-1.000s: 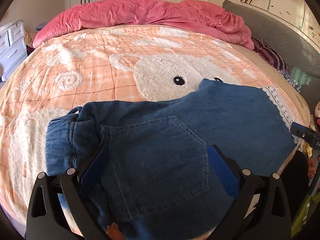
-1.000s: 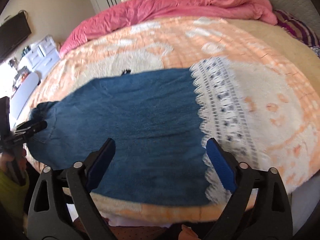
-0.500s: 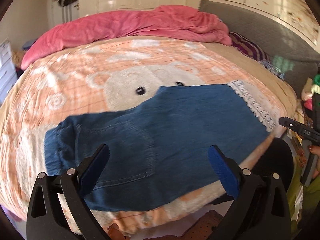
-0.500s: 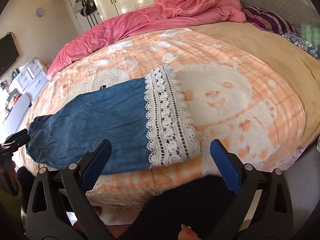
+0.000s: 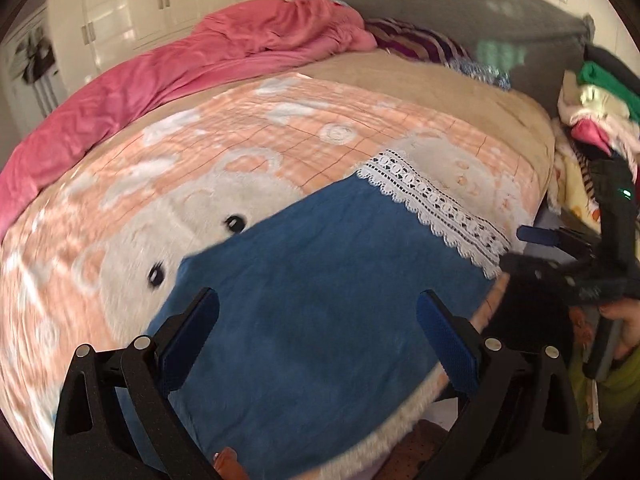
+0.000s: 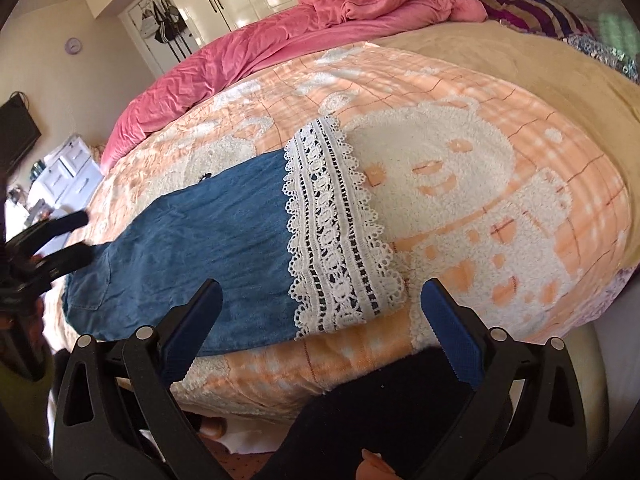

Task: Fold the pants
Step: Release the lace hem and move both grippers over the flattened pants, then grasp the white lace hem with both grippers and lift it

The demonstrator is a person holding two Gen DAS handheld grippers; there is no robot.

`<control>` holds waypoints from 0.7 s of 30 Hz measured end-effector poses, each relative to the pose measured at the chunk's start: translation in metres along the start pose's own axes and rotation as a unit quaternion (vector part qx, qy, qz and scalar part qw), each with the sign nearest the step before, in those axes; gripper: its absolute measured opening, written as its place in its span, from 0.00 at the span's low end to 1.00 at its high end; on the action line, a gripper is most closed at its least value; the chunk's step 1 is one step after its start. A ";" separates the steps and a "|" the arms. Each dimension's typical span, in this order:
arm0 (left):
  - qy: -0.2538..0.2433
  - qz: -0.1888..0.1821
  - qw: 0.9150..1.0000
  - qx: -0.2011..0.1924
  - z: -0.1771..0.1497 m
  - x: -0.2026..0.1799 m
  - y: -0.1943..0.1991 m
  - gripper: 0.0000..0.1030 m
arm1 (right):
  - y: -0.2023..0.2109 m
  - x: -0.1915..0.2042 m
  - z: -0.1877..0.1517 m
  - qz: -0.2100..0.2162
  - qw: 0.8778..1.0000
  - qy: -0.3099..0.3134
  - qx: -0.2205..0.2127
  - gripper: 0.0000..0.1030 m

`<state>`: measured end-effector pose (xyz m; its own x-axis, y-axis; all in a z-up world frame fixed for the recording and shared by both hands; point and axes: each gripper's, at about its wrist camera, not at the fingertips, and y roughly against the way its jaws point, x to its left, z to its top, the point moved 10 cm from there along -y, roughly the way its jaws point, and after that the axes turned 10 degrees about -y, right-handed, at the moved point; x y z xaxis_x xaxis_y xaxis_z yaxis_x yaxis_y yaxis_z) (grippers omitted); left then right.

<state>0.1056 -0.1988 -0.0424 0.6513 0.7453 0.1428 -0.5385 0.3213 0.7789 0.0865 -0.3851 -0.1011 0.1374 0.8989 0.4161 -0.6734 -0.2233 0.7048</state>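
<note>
Blue denim pants [image 5: 320,280] with a white lace hem [image 5: 432,208] lie flat along the near edge of the bed. In the right wrist view the pants [image 6: 208,248] run from a back pocket at the left to the lace hem [image 6: 336,236] at the right. My left gripper [image 5: 318,328] is open and empty, hovering over the middle of the denim. My right gripper [image 6: 322,316] is open and empty, just short of the lace end near the bed edge. Each gripper shows in the other's view: the right one [image 5: 536,248], the left one [image 6: 72,240].
An orange and white bear blanket [image 6: 480,184] covers the bed. A pink duvet [image 6: 280,40] is bunched along the far side, with a striped pillow [image 6: 536,12] beside it. A pile of clothes [image 5: 592,108] sits at the right. A white drawer unit [image 6: 68,172] stands at the left.
Both grippers have pulled back and swung right along the pants. The left view has moved from the pocket end to the mid leg; the right view now faces the lace hem.
</note>
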 end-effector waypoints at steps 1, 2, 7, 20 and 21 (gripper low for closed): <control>-0.003 -0.007 1.000 0.004 0.007 -0.002 -0.007 0.96 | -0.002 0.000 0.000 0.001 1.000 -0.003 0.002 0.91; -0.005 -0.011 1.000 0.009 0.013 -0.004 -0.012 0.96 | -0.003 0.000 0.001 0.002 1.000 -0.006 0.004 0.91; -0.040 -0.042 0.998 0.021 0.051 -0.016 -0.048 0.96 | -0.013 -0.003 0.007 0.008 1.000 -0.026 0.009 0.91; -0.068 -0.142 0.984 0.082 0.081 -0.024 -0.155 0.95 | -0.033 -0.008 0.007 0.050 0.996 -0.067 0.025 0.66; -0.070 -0.152 0.983 0.080 0.083 -0.027 -0.156 0.95 | -0.034 -0.010 0.007 0.056 0.995 -0.073 0.025 0.66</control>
<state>0.2167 -0.3178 -0.1170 0.8420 0.5382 -0.0372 -0.2244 0.4121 0.8831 0.1131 -0.3891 -0.1246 0.1709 0.8034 0.5703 -0.6535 -0.3407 0.6758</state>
